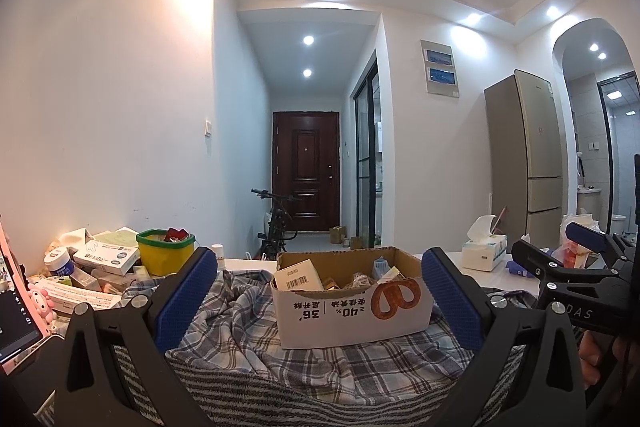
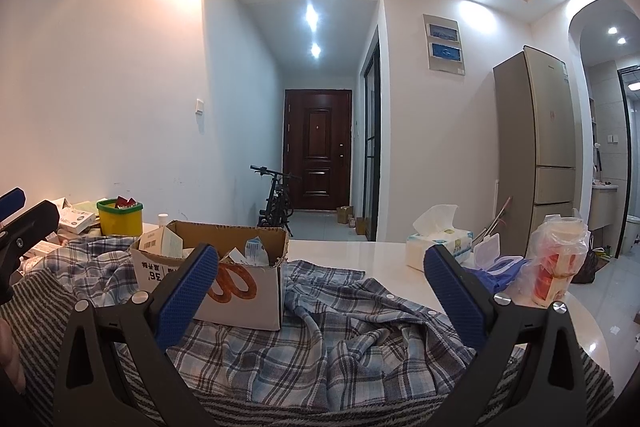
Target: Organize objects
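Note:
An open cardboard box with an orange pretzel print holds small packages and sits on a blue plaid shirt spread over a striped towel. My left gripper is open and empty, its blue pads on either side of the box, short of it. The box shows at left in the right wrist view. My right gripper is open and empty above the plaid shirt, right of the box. The right gripper also shows in the left wrist view.
A yellow tub, medicine boxes and a phone crowd the left. A tissue box, a clear lidded case and a plastic bag of snacks stand on the white table at right. A fridge stands beyond.

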Tool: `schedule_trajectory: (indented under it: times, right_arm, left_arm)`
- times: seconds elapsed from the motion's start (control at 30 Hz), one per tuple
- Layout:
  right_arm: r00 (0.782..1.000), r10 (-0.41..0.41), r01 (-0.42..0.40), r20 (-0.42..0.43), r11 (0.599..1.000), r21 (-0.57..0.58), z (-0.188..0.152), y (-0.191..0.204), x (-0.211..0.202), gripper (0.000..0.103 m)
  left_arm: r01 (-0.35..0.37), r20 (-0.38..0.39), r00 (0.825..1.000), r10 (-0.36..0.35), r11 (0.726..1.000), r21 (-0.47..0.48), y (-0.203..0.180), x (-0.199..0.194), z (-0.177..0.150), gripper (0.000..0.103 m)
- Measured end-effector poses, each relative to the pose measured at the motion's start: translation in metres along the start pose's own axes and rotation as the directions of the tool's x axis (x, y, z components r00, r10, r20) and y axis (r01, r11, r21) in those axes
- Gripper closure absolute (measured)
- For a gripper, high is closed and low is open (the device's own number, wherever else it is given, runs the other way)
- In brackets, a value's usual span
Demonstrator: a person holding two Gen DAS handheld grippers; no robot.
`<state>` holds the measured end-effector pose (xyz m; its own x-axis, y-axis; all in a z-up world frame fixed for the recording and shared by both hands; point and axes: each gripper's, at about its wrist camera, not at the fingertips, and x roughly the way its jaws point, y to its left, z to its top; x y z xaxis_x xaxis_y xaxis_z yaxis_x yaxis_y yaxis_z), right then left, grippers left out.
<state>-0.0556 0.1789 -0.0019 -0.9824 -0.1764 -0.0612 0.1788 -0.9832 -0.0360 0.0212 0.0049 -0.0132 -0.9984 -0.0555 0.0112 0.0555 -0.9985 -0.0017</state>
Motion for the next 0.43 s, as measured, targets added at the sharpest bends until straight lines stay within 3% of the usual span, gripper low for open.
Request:
schedule_trajectory:
  times: [0.43]
  right_arm:
    - [1.000, 0.000, 0.000, 0.001, 1.000, 0.004, -0.0004, -0.0006, 0.0005, 0.000]
  left_arm:
    - [0.000, 0.000, 1.000, 0.000, 1.000, -0.001, 0.0000, -0.0001, 0.0000, 0.000]
